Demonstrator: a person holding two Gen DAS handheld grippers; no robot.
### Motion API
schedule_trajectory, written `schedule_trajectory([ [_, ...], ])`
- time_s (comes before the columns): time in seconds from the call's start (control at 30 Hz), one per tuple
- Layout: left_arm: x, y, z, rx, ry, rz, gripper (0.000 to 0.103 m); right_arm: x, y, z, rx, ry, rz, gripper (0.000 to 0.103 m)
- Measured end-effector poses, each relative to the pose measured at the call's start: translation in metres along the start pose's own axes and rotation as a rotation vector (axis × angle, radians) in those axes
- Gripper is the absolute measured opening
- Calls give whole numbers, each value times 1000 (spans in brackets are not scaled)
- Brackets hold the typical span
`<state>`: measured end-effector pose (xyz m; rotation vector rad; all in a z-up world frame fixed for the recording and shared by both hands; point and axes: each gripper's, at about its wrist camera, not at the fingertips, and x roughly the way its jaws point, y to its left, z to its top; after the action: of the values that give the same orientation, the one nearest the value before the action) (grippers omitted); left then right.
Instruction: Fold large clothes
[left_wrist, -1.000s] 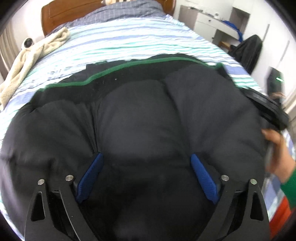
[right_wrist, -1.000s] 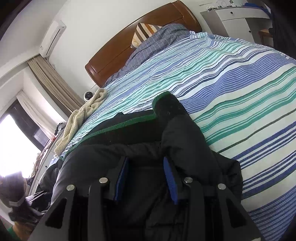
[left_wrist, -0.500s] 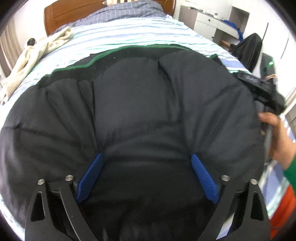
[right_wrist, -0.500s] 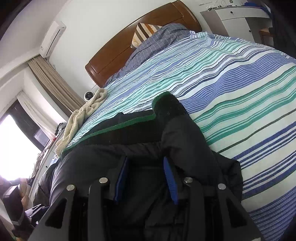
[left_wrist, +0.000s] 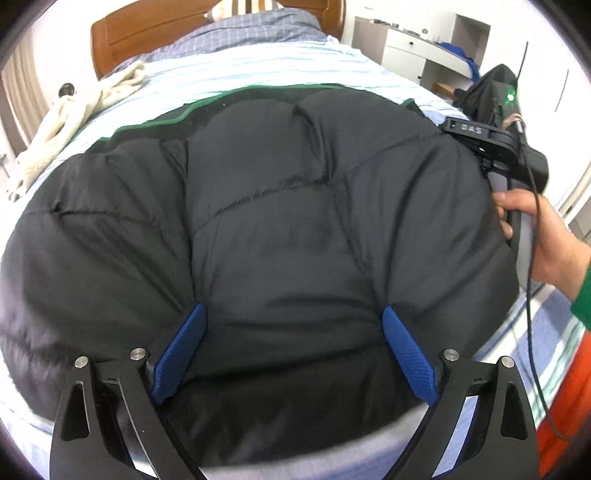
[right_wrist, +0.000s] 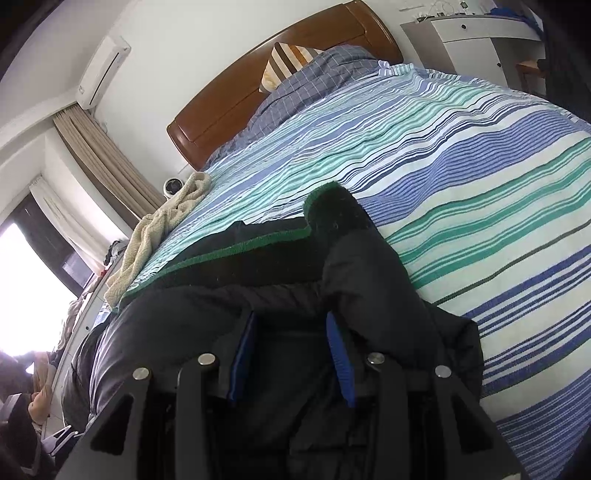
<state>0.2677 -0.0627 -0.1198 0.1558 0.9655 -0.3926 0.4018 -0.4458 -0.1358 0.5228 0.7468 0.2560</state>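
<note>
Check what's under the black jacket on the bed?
The jacket lies on the striped sheet, which shows all round it. A green-edged black layer sticks out at its far side. Anything else beneath is covered.

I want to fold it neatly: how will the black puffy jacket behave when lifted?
The black puffy jacket bulges in quilted panels, so probably light but springy, puffing back after a fold. It drapes over the striped bedsheet, so likely floppy. Its smooth shell may slip.
</note>
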Motion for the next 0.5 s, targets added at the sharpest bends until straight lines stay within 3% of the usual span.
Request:
schedule_trajectory([
  [0.13, -21, -16, -30, 76, 4, 36, 95, -28, 15, 0, -38, 27, -76, 41],
  [0.2, -32, -18, -47, 88, 53, -12, 95, -63, 18, -12, -32, -2, -62, 42],
  [0.23, -42, -15, -60, 75, 69, -51, 94, -85, 16, -22, -26, -19, -36, 44],
  [0.3, -54, -6, -74, 38, 92, -96, 94, -132, 6, -50, -9, -40, -20, 65],
  [0.33, -63, 4, -79, -2, 96, -106, 94, -150, -1, -62, -3, -49, -28, 68],
  [0.4, -72, 19, -78, -61, 84, -105, 94, -189, -22, -96, 52, -45, -63, 69],
  [0.5, -88, 42, -58, -172, 2, -99, 94, -216, -41, -127, 165, -9, -32, 71],
])
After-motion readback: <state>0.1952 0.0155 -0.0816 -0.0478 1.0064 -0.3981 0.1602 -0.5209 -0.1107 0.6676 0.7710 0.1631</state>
